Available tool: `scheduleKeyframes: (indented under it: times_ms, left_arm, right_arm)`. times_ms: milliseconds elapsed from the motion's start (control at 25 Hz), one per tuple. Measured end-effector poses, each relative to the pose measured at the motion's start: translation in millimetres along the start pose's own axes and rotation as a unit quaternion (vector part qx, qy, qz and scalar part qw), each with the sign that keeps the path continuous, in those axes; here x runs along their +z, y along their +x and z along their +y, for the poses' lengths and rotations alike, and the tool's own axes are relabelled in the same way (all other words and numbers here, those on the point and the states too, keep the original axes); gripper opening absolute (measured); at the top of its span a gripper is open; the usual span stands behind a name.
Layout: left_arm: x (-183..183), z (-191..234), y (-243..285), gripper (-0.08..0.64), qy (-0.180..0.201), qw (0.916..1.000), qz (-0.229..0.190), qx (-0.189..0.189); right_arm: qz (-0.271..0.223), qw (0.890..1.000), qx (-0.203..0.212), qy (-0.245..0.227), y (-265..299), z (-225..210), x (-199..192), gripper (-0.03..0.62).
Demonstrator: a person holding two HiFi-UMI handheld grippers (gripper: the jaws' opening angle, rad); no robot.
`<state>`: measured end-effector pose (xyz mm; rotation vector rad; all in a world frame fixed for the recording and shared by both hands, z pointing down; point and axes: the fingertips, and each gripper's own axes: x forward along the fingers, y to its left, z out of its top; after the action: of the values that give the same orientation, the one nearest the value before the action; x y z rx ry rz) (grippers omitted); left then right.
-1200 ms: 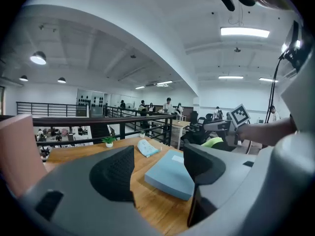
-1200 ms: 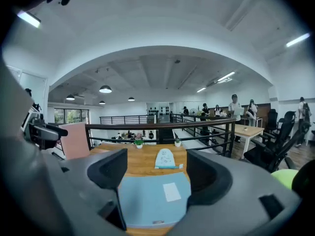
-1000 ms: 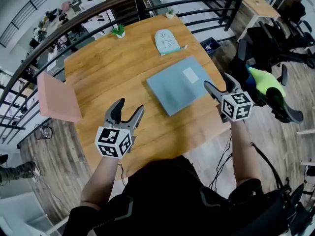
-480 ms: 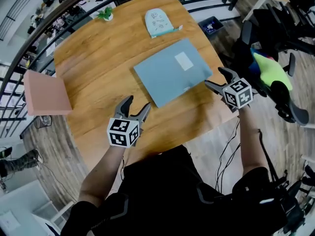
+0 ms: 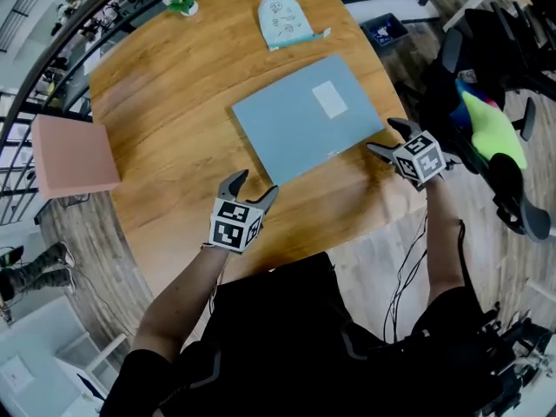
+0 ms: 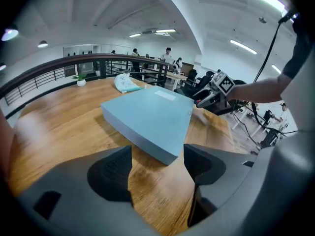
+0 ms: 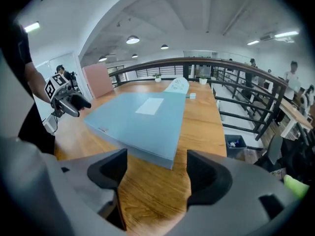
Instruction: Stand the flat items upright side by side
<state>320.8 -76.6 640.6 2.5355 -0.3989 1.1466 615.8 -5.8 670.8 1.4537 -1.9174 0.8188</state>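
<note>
Lower than a second ago, left gripper (image 5: 254, 185) and right gripper (image 5: 384, 137) flank the flat blue box (image 5: 300, 120), jaws spread, gripping nothing.

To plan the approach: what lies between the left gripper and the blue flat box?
Nothing but bare wooden table, between left gripper and blue box, in the left gripper view.
</note>
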Motion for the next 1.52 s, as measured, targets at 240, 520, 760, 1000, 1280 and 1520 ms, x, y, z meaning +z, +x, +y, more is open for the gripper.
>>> scheduleKeyframes:
  times_ms: [240, 520, 760, 1000, 1280, 1520]
  left_arm:
    - [-13, -1, 23, 0.331, 0.036, 0.9987, 0.037, 0.002]
    - [-13, -8, 42, 0.33, 0.058, 0.9965, 0.056, -0.021]
    - [-12, -11, 48, 0.32, 0.04, 0.996, 0.068, -0.042]
    - [-15, -5, 48, 0.298, 0.019, 0.9962, 0.076, -0.037]
    - [-21, 1, 42, 0.288, 0.031, 0.996, 0.078, -0.032]
    - [-30, 12, 38, 0.288, 0.053, 0.9943, 0.09, -0.019]
  right_arm:
    - [0.034, 0.999, 0.021, -0.025, 29, -3, -14, 0.377]
    - [0.038, 0.996, 0.036, -0.071, 41, -1, -13, 0.363]
    - [0.037, 0.996, 0.043, -0.073, 42, 1, -12, 0.343]
    - [0.036, 0.995, 0.028, -0.086, 34, 6, -9, 0.313]
    - [0.019, 0.993, 0.004, -0.119, 4, 21, 24, 0.302]
    - [0.002, 0.988, -0.017, -0.155, -23, 46, 63, 0.291]
